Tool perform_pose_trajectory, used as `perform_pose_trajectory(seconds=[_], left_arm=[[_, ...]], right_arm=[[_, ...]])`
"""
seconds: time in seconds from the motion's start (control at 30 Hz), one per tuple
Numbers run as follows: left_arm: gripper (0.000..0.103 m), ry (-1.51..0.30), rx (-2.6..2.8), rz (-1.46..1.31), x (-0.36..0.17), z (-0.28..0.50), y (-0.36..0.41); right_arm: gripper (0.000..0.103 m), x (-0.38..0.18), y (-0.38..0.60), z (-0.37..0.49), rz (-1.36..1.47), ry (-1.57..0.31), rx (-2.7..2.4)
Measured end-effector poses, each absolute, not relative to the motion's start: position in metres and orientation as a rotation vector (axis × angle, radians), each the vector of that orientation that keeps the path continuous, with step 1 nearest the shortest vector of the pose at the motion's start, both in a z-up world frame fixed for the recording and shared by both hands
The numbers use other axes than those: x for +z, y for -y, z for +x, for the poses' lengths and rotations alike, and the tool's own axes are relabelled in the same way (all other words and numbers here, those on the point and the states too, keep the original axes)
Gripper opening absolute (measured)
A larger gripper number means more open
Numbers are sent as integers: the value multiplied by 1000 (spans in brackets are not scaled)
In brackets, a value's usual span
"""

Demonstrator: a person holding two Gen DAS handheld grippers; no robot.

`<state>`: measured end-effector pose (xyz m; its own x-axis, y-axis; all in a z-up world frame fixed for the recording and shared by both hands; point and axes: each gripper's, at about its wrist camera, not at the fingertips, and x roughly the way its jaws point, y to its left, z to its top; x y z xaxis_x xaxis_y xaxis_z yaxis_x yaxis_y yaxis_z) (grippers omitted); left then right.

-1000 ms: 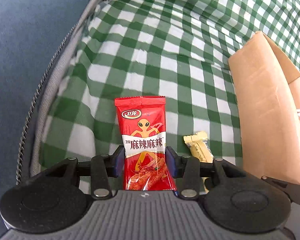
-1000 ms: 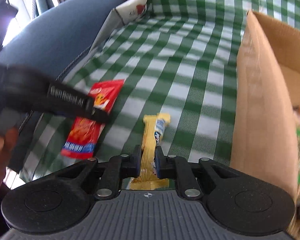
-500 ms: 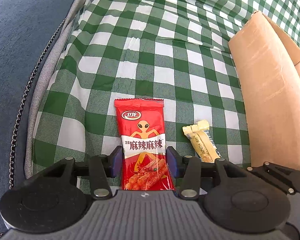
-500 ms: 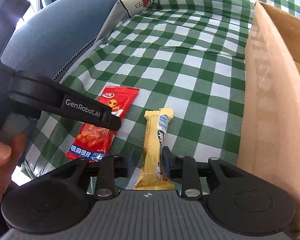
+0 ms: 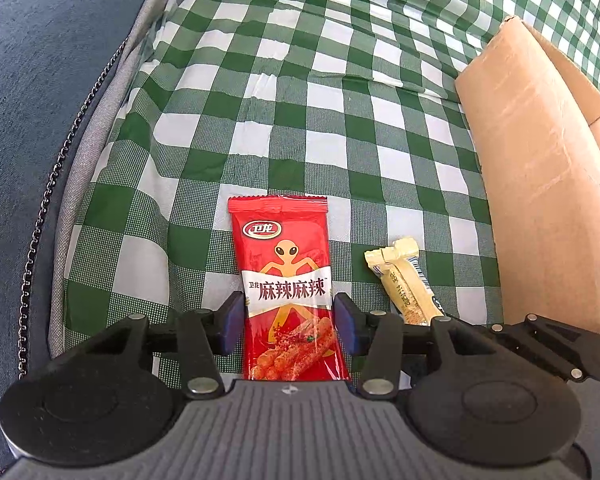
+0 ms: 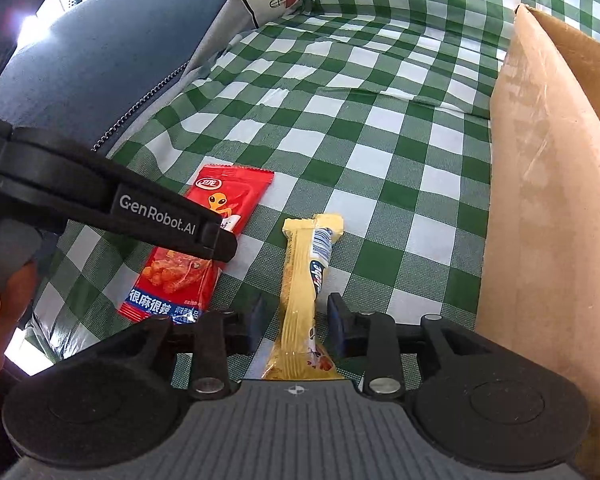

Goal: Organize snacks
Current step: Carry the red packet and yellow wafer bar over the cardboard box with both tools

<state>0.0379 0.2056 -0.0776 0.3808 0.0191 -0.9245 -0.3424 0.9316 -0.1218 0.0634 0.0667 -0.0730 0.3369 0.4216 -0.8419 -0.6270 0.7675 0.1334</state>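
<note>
The near end of the red snack packet [image 5: 288, 292] is cut off behind the left tool [image 5: 288, 322] body in the left wrist view. In the right wrist view one black finger [image 6: 140, 216] of that tool crosses over its middle. The yellow snack bar [image 6: 304, 292] likewise loses its near end under the right tool [image 6: 296, 326]. The cardboard box [image 6: 540, 208] runs out of frame at right; its contents cannot be made out.

Both snacks lie flat on the green checked cloth [image 5: 284, 120], side by side, the bar between packet and box. Each long axis runs away from its tool.

Left tool: jaws part open, straddling the packet, pads just clear of its edges. Right tool: jaws opening, bar between them, pads not touching.
</note>
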Motion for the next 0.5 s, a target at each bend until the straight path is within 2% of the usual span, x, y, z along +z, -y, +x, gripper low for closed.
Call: perform_pose_trajectory(seconds=[0.1,0.17,0.2,0.5], left_arm=[[52,-1162,236,-314,-78,38,-205],[52,-1162,235,-311,-78,38,-205],[52,-1163,235,-311,-78,38,-205],[48,-1157,241,-310,-77,38,-206]], right_arm=[[34,-73,-67,62,-245,-1012,694],[21,-73,-68,60,-265,-1001,700],[18,-73,-69,59,-278,-996,702],[16,-60,-67,50,-323,-911,706]])
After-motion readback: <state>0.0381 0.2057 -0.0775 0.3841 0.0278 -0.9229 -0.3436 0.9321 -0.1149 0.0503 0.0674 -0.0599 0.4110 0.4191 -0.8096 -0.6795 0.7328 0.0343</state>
